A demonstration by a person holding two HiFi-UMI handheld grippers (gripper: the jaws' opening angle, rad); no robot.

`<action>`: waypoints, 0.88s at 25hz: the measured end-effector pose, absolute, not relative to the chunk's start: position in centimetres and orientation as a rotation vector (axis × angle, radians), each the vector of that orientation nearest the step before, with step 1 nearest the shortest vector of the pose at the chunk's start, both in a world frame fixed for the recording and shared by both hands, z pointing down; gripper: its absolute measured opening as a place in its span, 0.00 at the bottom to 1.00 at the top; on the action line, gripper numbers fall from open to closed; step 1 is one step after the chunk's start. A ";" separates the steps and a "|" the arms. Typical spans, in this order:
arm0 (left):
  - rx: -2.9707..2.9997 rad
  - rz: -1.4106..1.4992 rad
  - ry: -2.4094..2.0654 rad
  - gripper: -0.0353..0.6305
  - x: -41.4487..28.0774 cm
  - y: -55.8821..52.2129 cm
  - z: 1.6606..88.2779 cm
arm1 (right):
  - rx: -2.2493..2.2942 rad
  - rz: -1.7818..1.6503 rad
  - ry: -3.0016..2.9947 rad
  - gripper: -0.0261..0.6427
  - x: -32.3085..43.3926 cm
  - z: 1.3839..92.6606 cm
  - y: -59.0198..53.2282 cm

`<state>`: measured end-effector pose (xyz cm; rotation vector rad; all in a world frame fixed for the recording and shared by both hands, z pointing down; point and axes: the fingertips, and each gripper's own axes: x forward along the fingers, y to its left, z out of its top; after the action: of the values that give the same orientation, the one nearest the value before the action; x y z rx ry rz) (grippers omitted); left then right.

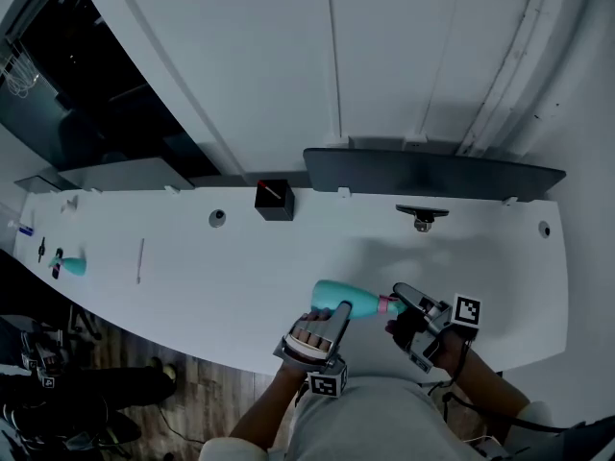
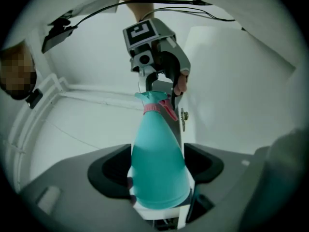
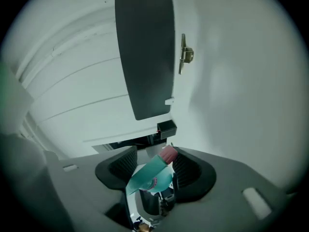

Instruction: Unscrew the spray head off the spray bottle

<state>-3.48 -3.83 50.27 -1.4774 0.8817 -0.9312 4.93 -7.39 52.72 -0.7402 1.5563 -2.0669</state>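
Left gripper (image 1: 332, 320), closest to the person's body, is pinching the teal bottle (image 1: 348, 301) at its wide end and holding it lying level over the near part of the white table (image 1: 240, 277). Right gripper (image 1: 402, 305) is facing it, its jaws pressing on the spray head (image 3: 150, 174), which is sitting slanted between them.

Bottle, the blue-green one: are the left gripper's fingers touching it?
Touching. The left gripper view shows the bottle wedged between both fingers, pressed against each side.
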 end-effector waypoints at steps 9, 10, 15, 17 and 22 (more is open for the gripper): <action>-1.567 -0.973 0.885 0.56 -3.5 -3.9 51.0 | -0.825 -1.790 2.163 0.12 4.7 49.8 -7.8; -1.602 -0.980 0.891 0.56 -3.4 -3.8 51.5 | -0.817 -1.721 2.276 0.11 4.5 49.1 -7.9; -1.758 -0.991 0.876 0.56 -2.7 -3.6 53.3 | -0.815 -1.153 2.985 0.11 2.8 46.4 -7.4; -1.838 -0.989 0.879 0.56 -2.4 -3.6 53.6 | -0.787 -0.739 3.291 0.11 1.6 45.4 -6.4; -2.056 -0.958 0.969 0.56 -2.4 -4.1 53.8 | -0.401 1.011 3.732 0.11 -1.7 45.3 -1.9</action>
<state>-2.40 -4.06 53.77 -2.0555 0.9695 -0.9581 -1.73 -1.92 45.30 -0.4014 3.7321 1.0111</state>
